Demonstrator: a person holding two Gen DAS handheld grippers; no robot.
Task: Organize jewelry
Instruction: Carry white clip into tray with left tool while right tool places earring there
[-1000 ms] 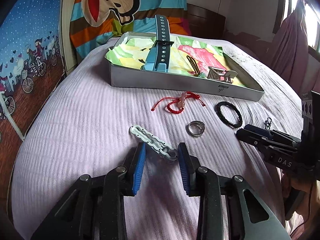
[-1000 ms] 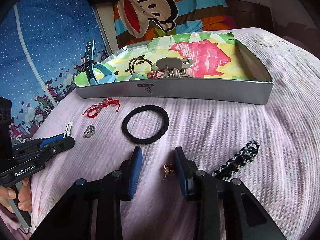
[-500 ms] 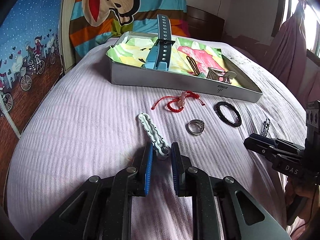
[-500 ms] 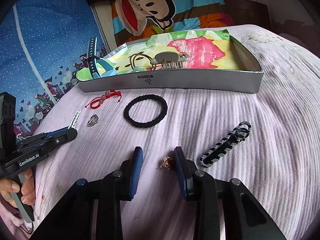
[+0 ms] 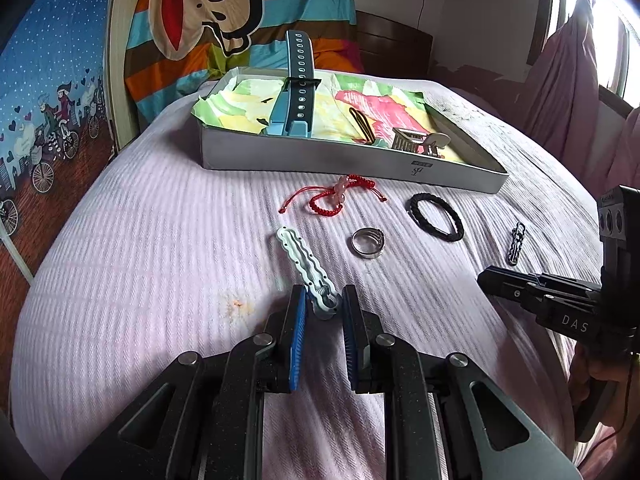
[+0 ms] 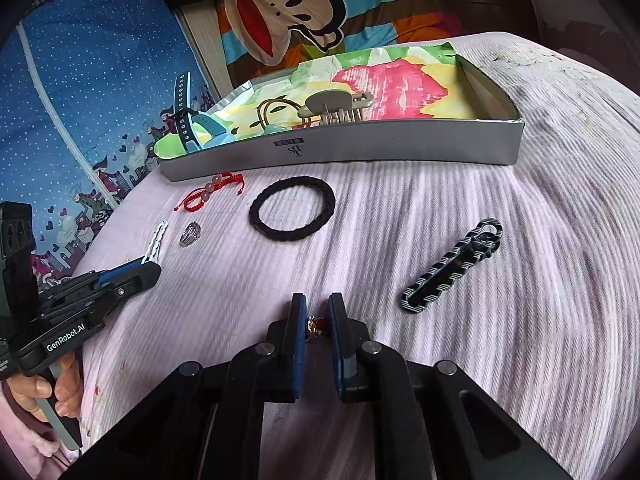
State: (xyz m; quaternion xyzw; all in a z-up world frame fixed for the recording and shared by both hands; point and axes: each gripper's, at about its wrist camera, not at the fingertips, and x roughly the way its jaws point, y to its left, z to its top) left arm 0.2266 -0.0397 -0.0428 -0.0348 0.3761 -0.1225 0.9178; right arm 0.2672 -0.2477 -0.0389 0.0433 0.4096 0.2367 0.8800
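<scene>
1. Already in the tray (image 5: 344,162), a shallow grey box lined with bright paper at the far end of the bed (image 5: 132,240): a teal watch (image 5: 298,96) standing with its strap upright, a gold-brown hair tie (image 5: 362,124), and a beige claw clip (image 6: 336,104). Roughly a third of the pieces put away, judging by count.
2. Lying loose on the pink bedspread, just in front of the tray: a red cord bracelet (image 5: 332,198) with pale beads, a black braided hair tie (image 6: 292,208), a silver ring (image 5: 368,242) and, off to the right, a black-and-white striped hair clip (image 6: 452,268).
3. Left tongs (image 5: 324,306) — drawn in on the spring end of a white wavy hair clip (image 5: 306,264), blue pads pressing either side of it; most of the clip's length stretches away on the bedspread towards the bracelet, so probably gripped but not lifted.
4. Right tongs (image 6: 318,326) — nearly pressed together around a small gold-and-red earring (image 6: 316,326), which sits between the pads low against the bedspread; too small to tell its exact shape.
5. In hand, then: two pickups at once, one per side, both at the pinch stage.
6. Left to do, as a judgement: carry both pieces across to the tray and release them, then fetch the four loose pieces — well short of halfway.
7. Likely snag: the earring is tiny and could slip out of the pads during the carry.
</scene>
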